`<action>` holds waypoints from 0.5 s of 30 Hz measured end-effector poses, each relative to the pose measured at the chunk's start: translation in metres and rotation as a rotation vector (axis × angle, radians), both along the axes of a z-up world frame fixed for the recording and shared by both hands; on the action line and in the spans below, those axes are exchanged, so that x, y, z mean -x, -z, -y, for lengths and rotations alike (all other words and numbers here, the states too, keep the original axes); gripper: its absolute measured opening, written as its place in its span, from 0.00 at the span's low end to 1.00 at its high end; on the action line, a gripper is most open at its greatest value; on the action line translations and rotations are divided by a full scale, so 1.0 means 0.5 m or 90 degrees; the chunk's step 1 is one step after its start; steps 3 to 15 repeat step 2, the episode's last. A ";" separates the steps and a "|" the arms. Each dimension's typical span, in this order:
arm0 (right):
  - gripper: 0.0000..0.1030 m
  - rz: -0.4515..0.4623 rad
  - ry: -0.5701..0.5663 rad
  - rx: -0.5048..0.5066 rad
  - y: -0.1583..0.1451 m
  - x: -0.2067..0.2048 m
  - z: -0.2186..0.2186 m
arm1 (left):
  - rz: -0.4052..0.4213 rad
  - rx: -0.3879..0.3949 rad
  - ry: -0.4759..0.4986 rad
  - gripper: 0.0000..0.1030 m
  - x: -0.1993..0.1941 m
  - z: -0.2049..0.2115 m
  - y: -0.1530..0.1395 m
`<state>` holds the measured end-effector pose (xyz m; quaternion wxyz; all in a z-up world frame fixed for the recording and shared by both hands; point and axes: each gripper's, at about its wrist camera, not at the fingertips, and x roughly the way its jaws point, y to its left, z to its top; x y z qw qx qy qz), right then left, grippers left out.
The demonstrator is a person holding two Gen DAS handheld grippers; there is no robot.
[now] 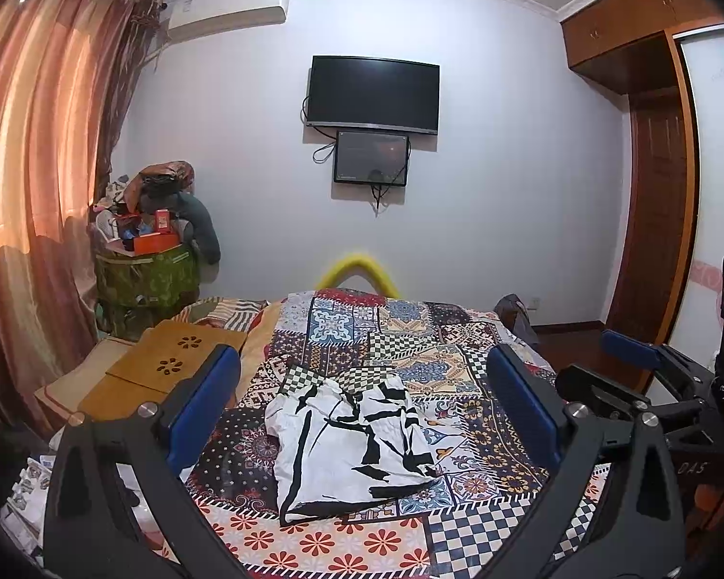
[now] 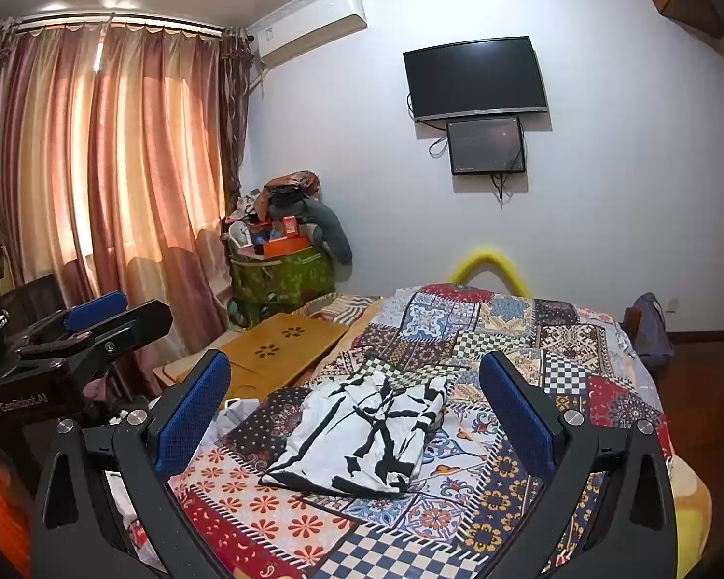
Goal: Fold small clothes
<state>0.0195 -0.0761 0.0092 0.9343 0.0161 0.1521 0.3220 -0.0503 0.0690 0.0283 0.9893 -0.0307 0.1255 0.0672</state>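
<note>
Left gripper (image 1: pixel 362 415) and right gripper (image 2: pixel 357 415) hover level above the patchwork bedspread (image 1: pixel 458 337), jaws spread, empty. Crumpled white-and-black garment (image 1: pixel 352 444) lies mid-bed, nearer the front edge.

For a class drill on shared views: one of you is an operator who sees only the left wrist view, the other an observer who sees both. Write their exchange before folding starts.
Operator: Is the right claw open?
Observer: Yes. The right claw is open, pads wide apart, with the garment ahead between them, untouched.
Operator: What lies between tray and quilt near me?
Observer: Something white, perhaps a bag, sits between the tray and the quilt.
</note>
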 end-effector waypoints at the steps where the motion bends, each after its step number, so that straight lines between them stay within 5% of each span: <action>1: 0.99 -0.001 0.000 0.000 0.001 -0.001 0.000 | -0.001 0.001 0.000 1.00 -0.001 0.000 0.000; 15: 0.99 -0.002 0.001 0.000 0.001 -0.001 -0.001 | -0.002 0.001 0.002 1.00 -0.001 -0.001 0.000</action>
